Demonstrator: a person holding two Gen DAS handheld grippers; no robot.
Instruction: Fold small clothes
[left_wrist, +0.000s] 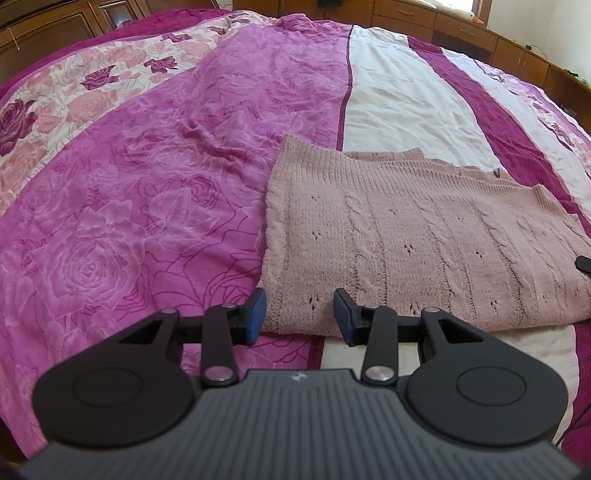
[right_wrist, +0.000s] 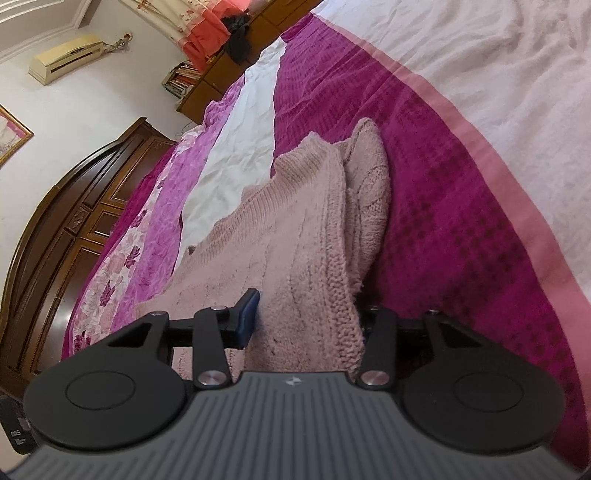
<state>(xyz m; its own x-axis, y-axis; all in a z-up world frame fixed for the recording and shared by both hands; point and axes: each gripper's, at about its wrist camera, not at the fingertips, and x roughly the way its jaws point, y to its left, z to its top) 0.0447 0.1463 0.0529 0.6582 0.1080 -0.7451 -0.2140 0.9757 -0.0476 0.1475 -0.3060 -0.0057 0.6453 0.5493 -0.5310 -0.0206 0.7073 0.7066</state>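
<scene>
Garment: a pale pink cable-knit sweater (left_wrist: 424, 236), lying flat on the bedspread (left_wrist: 147, 192), straddling its pink rose-print panel and the white stripe beside it. It appears already doubled over, with layered edges along the far side.

Left gripper (left_wrist: 299, 314): fingers spread wide, hovering at the near left corner of the knit with the hem lying between them; nothing held.

Right gripper (right_wrist: 306, 317): turned on its side at the sweater's other end. One blue pad (right_wrist: 249, 314) rests against the knit. The other finger is hidden behind a thick fold of fabric that fills the gap. Whether it is pinching, I cannot tell.

Weight: judged light, though bulky for its size.

Stiffness: soft and limp; it will sag and drape between any two hold points.

Surface: fuzzy, open weave; likely to grip the pads well, little slip expected.

Fragility: small holes show in the pattern; loops could snag on a finger edge, and a hard pull may stretch it.

Hold advice: take both near corners through all layers at the ribbed hem, where the knit looks firmest.

Risk: catching only the top layer would open the fold.
</scene>
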